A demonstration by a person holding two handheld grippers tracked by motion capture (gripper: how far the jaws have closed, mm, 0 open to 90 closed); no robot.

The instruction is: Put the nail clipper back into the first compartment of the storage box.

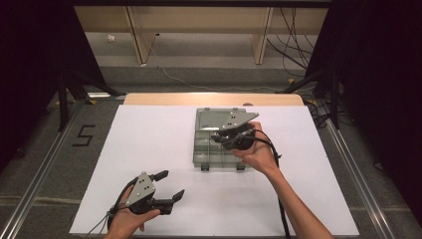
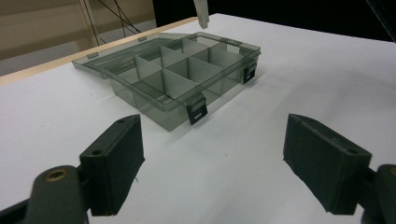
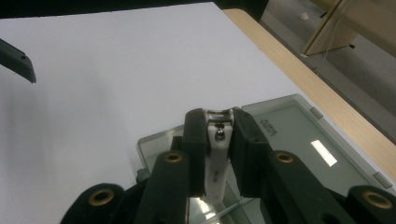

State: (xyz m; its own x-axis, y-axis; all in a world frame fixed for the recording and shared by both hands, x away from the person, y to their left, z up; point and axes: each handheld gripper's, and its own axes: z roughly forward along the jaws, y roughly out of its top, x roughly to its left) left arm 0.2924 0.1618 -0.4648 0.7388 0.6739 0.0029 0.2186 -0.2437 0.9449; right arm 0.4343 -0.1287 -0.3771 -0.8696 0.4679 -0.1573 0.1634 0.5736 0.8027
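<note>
Right gripper view: white nail clipper (image 3: pixel 218 154) clamped upright between the two black pads of the right gripper (image 3: pixel 219 140), jaws drawn narrow and pressing on both long sides, clipper tip level with the pad tips. Directly beneath, the smoky clear plastic organizer box (image 3: pixel 299 140), lid folded back flat toward the wooden table edge (image 3: pixel 299 70). High view: right gripper (image 1: pixel 234 133) hanging over the middle of the organizer box (image 1: pixel 205 149), hand coming in from the lower right, cable trailing along the forearm. Left gripper (image 1: pixel 166 186) low at the near left of the white table sheet (image 1: pixel 149 139), well apart from the box, jaws spread wide, nothing between them. Left gripper view: both pads far apart over bare sheet, divided compartments of the box (image 2: pixel 177 77) ahead, two dark latches on its near wall, clipper tip (image 2: pixel 201 13) hanging above the far compartments. Wide free sheet left and right of the box; far side close to the wooden edge.
</note>
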